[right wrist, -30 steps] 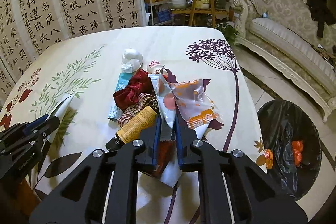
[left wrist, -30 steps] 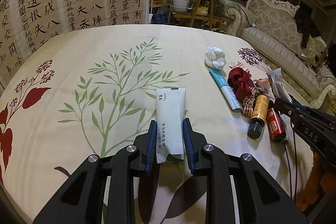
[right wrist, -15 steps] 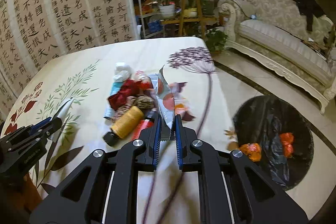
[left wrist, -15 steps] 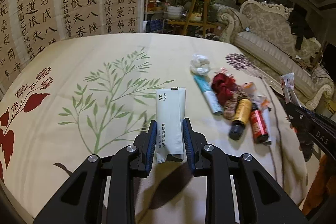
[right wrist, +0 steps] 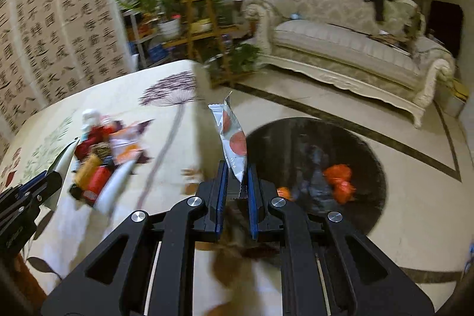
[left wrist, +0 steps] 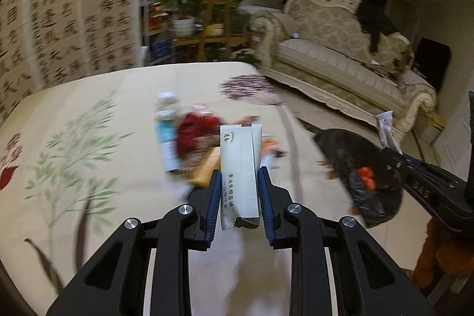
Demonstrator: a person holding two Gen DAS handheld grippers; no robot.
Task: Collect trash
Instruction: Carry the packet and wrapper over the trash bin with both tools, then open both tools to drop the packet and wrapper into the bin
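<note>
Both hands swinging off the table (left wrist: 89,227) now, toward the bin (right wrist: 349,138) on the floor. A second ago both views sat square over the cloth; now the right view looks almost straight into the black bag, and the left view has the table edge and the bin off to its right. Background all smeared, so clearly mid-carry.

Left gripper (left wrist: 239,191) clamped narrow on a white sachet (left wrist: 240,162), held upright, pads on both sides. Right gripper (right wrist: 236,182) pinched nearly closed on a spotted wrapper (right wrist: 232,138), sticking up out of the jaws. Same grip as a second ago on both, nothing slipped.

Means two pieces on the way to the bin, drop probably next. Rest of the pile (right wrist: 100,159) lying near the table's far end, so more trips needed.

Room-wise: open floor around the bin, sofa (right wrist: 340,43) well back. Right gripper between the left one and the bin, so worth watching for a bump there. Orange scraps (right wrist: 339,182) already in the bag.
</note>
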